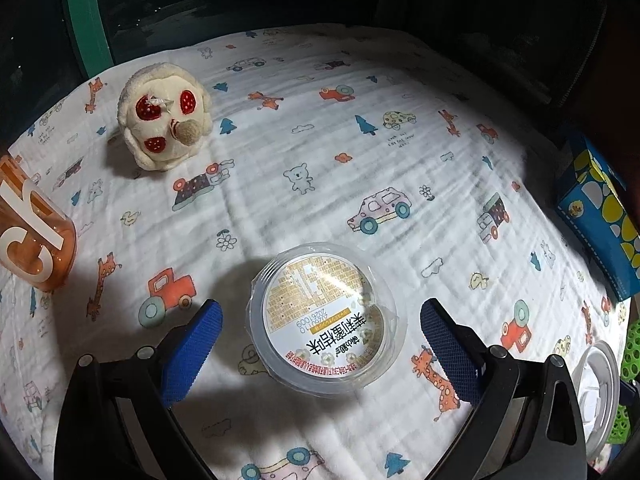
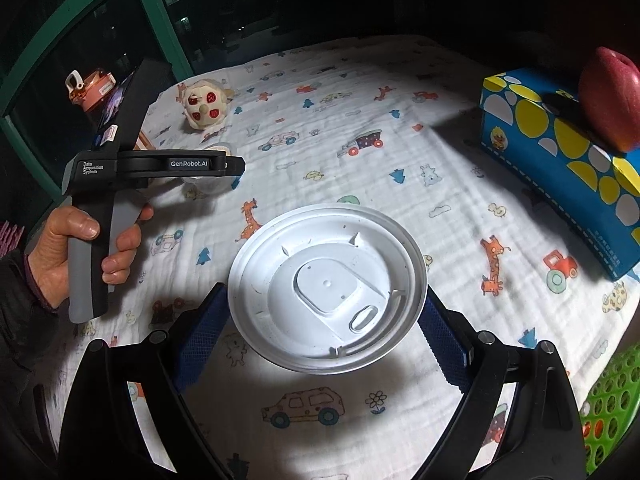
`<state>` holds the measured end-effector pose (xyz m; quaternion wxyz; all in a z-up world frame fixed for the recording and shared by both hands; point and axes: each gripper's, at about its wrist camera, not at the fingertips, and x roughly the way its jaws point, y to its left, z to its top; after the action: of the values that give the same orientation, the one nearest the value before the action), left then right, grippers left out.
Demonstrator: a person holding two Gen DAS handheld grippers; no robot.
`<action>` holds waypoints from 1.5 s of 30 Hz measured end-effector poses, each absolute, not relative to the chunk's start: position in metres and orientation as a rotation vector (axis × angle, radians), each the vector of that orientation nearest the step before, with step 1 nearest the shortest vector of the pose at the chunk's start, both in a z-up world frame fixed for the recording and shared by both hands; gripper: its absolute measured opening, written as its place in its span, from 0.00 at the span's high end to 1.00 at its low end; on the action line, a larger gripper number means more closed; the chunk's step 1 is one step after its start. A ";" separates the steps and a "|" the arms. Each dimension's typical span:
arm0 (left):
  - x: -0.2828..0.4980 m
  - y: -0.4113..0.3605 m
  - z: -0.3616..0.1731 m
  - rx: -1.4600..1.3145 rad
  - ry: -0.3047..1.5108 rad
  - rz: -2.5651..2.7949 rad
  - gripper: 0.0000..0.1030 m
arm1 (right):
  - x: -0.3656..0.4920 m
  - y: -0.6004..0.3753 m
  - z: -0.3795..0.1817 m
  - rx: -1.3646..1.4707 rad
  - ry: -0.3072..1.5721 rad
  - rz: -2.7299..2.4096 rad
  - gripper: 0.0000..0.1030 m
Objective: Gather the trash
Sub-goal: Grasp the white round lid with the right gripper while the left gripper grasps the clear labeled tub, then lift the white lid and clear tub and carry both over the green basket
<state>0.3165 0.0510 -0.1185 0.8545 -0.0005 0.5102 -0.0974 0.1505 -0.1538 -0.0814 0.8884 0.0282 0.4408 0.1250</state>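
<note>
Both hand-held grippers show blue textured pads on black arms. Left hand-held gripper [image 1: 321, 334] stands spread wide, pointing steeply down, with a round clear plastic cup with a printed foil lid [image 1: 326, 318] between the pads but apart from both. Right hand-held gripper [image 2: 326, 334] pinches a white round plastic lid [image 2: 327, 289] by its opposite edges, its pads far apart because the lid is wide; the lid hangs above the cloth, casting a shadow below.

Much is cut off or dim. The room beyond the tabletop is dark, with only green window frames [image 2: 158, 20] clear. An orange transparent bottle with white letters [image 1: 30, 226] is cropped at the left edge of the left wrist view. A green perforated plastic basket [image 2: 610, 404] shows only as a corner at the lower right. In the right wrist view the left gripper's body hides most of the clear cup. A hand [image 2: 76, 248] in a dark sleeve holds that gripper's grey grip.

The clear cup sits on a white cloth printed with cars, giraffes and trees [image 1: 320, 140], near its front edge, lid facing up. Its label is cream and gold with black characters and a red band of small print, too fine to read. The white lid shows its underside, tilted slightly, with a raised rounded panel and an oval drinking slot toward the camera.

Farther back lies a cream plush toy with red mushroom patches [image 1: 164, 116]. A blue tissue box with yellow and white spots [image 2: 560, 152] carries a red apple [image 2: 610, 100]
</note>
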 end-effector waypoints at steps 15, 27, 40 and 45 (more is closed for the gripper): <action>0.318 0.050 -0.125 -0.042 1.063 -0.216 0.36 | 0.140 -0.161 -0.079 0.081 0.914 0.254 0.12; 0.283 0.057 -0.089 -0.088 0.996 -0.233 0.37 | 0.123 -0.165 -0.066 0.096 0.890 0.249 0.12; 0.216 0.047 -0.048 -0.094 0.941 -0.275 0.37 | 0.087 -0.184 -0.044 0.115 0.842 0.217 0.12; 0.189 0.037 -0.032 -0.099 0.922 -0.299 0.37 | 0.070 -0.196 -0.035 0.130 0.818 0.198 0.12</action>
<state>0.1887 0.0370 -0.0320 0.8837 -0.0476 0.4430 -0.1435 0.0695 -0.1958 -0.0354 0.9107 0.0631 0.3968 0.0962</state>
